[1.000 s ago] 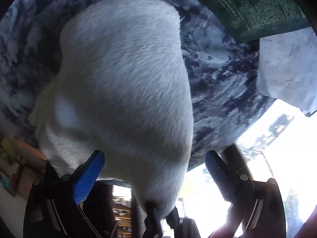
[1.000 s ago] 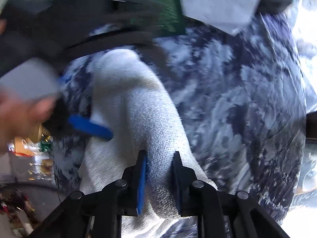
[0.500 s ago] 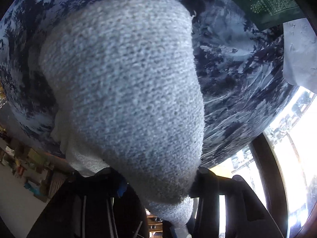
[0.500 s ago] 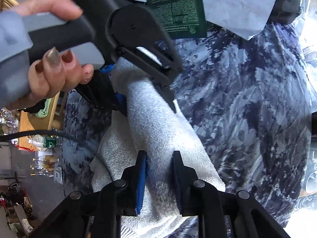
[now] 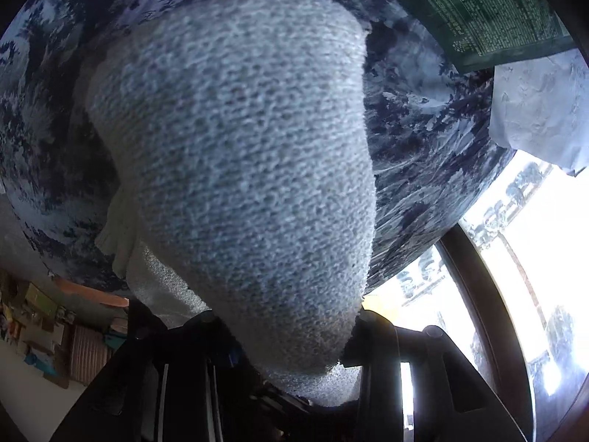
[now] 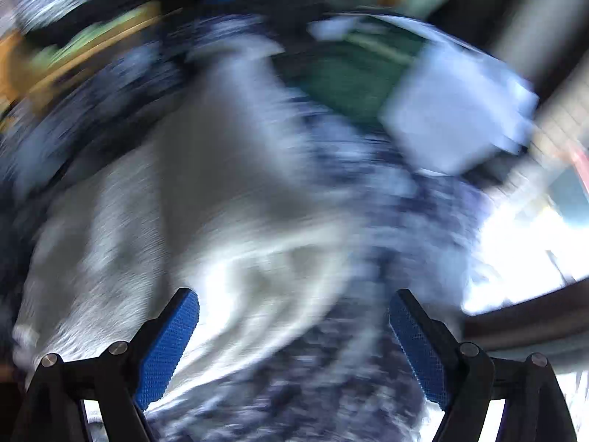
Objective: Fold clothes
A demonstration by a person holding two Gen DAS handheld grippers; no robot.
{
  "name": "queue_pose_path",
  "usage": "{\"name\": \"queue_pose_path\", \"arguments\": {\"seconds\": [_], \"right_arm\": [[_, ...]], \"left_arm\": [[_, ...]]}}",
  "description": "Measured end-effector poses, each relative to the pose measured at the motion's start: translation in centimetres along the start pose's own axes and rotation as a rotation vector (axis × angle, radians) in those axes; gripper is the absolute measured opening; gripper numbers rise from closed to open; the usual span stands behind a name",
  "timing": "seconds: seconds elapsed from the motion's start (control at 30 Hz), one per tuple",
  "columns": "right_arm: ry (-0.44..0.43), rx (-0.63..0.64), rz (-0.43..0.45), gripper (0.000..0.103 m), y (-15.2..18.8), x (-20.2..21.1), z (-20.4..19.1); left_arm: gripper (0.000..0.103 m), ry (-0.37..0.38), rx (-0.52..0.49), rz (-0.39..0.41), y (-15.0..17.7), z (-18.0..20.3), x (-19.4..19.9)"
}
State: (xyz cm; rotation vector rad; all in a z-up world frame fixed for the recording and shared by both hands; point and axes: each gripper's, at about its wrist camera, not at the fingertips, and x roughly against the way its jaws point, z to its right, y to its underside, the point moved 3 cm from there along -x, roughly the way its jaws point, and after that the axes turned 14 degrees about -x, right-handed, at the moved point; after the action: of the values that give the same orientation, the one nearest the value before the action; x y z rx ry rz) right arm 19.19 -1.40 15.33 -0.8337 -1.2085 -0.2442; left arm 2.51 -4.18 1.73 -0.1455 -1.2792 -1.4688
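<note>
Motion blur smears the right wrist view; the knit garment (image 5: 239, 169) hides the left jaws.

Blk right gripper (image 6: 294, 342), blue pads (image 6: 167, 350), silver screws (image 6: 117, 348)

One grey knit garment (image 5: 243, 169), one blue-mottled cloth (image 5: 416, 169) — one green packet (image 5: 489, 11), one white paper (image 5: 541, 110).

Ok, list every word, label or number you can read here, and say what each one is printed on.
None can be quoted.
Green printed package: dense rows of pale small print, too small to read in the left wrist view.
The same package in the right wrist view: motion-blurred, unreadable.
White paper sheet, grey knit sock, blue-and-white mottled cloth: no text.
</note>
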Motion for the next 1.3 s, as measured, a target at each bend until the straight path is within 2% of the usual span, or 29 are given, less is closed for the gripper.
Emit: {"name": "queue_pose_path", "arguments": {"seconds": [0.07, 0.2, 0.27, 0.33, 0.4, 0.5, 0.57, 0.63, 0.67, 0.7, 0.73, 0.77, 0.83, 0.9, 1.03, 1.13, 1.3], "right_arm": [[-0.049, -0.03, -0.029, 0.087, 0.5, -1.2, -0.7], [-0.044, -0.233, -0.074, 0.087, 0.4, -3.5, 2.0], [-0.045, -0.274, -0.067, 0.087, 0.1, -4.2, 3.4], [-0.062, -0.19, -0.036, 0.087, -0.1, -4.5, 3.1], [-0.071, -0.036, 0.004, 0.087, -0.3, -4.5, 1.5], [-0.079, 0.09, 0.057, 0.087, -0.5, -4.4, -0.4], [-0.097, 0.08, 0.042, 0.087, -0.8, -4.9, -1.0], [-0.116, 0.018, 0.0, 0.087, -1.0, -6.0, -0.6], [-0.124, -0.018, -0.027, 0.08, -1.1, -6.3, -0.4], [-0.141, -0.057, -0.058, 0.065, -1.2, -6.5, -0.2], [-0.154, -0.103, -0.089, 0.056, -1.3, -6.6, 0.0], [-0.161, -0.151, -0.117, 0.041, -1.4, -6.4, 0.2], [-0.149, -0.191, -0.147, 0.032, -1.7, -5.5, 0.1], [-0.142, -0.232, -0.175, 0.029, -2.0, -4.4, 0.1], [-0.197, -0.382, -0.254, 0.028, -3.3, -1.9, 0.5], [-0.217, -0.371, -0.265, 0.027, -4.2, 0.9, -1.1], [-0.243, -0.315, -0.288, 0.026, -5.9, 5.0, -5.9]], "left_arm": [[0.036, -0.001, -0.029, 0.001, 0.1, 0.1, 0.0], [0.036, 0.018, -0.069, -0.002, 0.5, -0.2, -0.1], [0.036, 0.028, -0.08, -0.003, 0.8, -0.4, 0.1], [0.036, 0.033, -0.086, -0.001, 1.0, -0.8, 0.1], [0.036, 0.051, -0.081, 0.003, 1.1, -1.1, 0.1], [0.036, 0.063, -0.085, 0.016, 1.4, -1.1, 0.0], [0.036, 0.062, -0.092, 0.02, 1.6, -1.1, 0.0], [0.036, 0.066, -0.093, 0.022, 1.8, -1.1, -0.1], [0.036, 0.067, -0.094, 0.026, 1.9, -1.1, -0.1], [0.036, 0.067, -0.095, 0.034, 2.0, -1.2, -0.1], [0.036, 0.071, -0.096, 0.044, 2.2, -1.1, -0.1], [0.036, 0.075, -0.096, 0.053, 2.4, -1.1, -0.1], [0.035, 0.092, -0.103, 0.078, 3.3, -1.1, 0.1], [0.035, 0.113, -0.099, 0.104, 4.3, -1.4, 0.6], [0.035, 0.187, -0.065, 0.168, 7.3, -3.1, 2.3], [0.035, 0.259, -0.025, 0.211, 10.3, -5.6, 4.2], [0.035, 0.314, 0.015, 0.271, 15.0, -10.1, 7.0]]}}
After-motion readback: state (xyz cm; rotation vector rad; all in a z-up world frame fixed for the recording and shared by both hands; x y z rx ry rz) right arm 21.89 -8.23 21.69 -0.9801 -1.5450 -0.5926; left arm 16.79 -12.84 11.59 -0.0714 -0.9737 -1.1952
